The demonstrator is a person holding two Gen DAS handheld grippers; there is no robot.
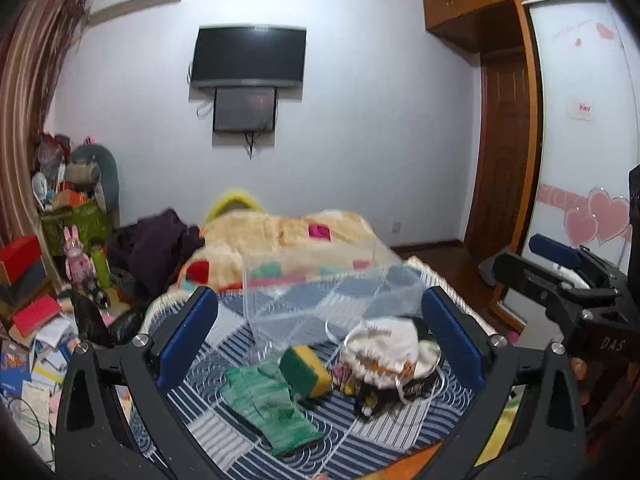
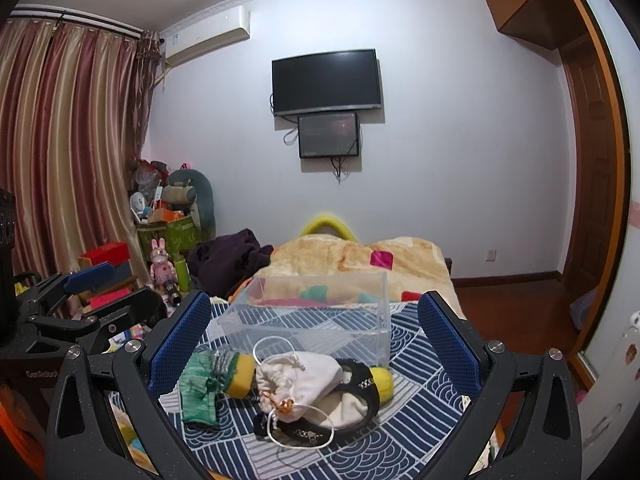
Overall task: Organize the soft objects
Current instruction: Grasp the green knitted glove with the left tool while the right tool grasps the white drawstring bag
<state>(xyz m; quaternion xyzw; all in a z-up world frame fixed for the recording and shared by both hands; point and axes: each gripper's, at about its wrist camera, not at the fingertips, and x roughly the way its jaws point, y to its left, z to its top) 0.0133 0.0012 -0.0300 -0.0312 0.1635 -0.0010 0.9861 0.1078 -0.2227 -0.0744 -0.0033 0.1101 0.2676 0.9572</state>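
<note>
Clear acrylic box (image 2: pixel 316 312), one, open-topped and apparently empty, is sitting upright on the blue patterned bedspread (image 2: pixel 432 400), just behind the soft goods; judged to be the bin you are filling, placed within easy reach.

Soft items, lying loose in a cluster in front of the box:
- green knit glove (image 2: pixel 198 390), one, flat at the left of the cluster, touching the sponge.
- yellow sponge with green scouring face (image 1: pixel 306 370), one, lying between the glove and the pouch.
- white drawstring pouch (image 2: pixel 300 376), one, its cords trailing in loops over the bedspread, resting partly on the cap.
- black-trimmed cloth cap or mask (image 2: pixel 352 404), one; its exact kind is unclear.
- yellow ball-like item (image 2: pixel 386 380), one, just behind the black trim, near the box's front corner.

Grippers, two:
- left gripper (image 1: pixel 320 320): you are holding it with jaws spread wide, carrying nothing, framing the glove and sponge.
- right gripper (image 2: pixel 316 340): you are holding it with jaws spread wide, carrying nothing, framing the pouch.

Nothing is in the box yet; the task appears to be just starting.
</note>
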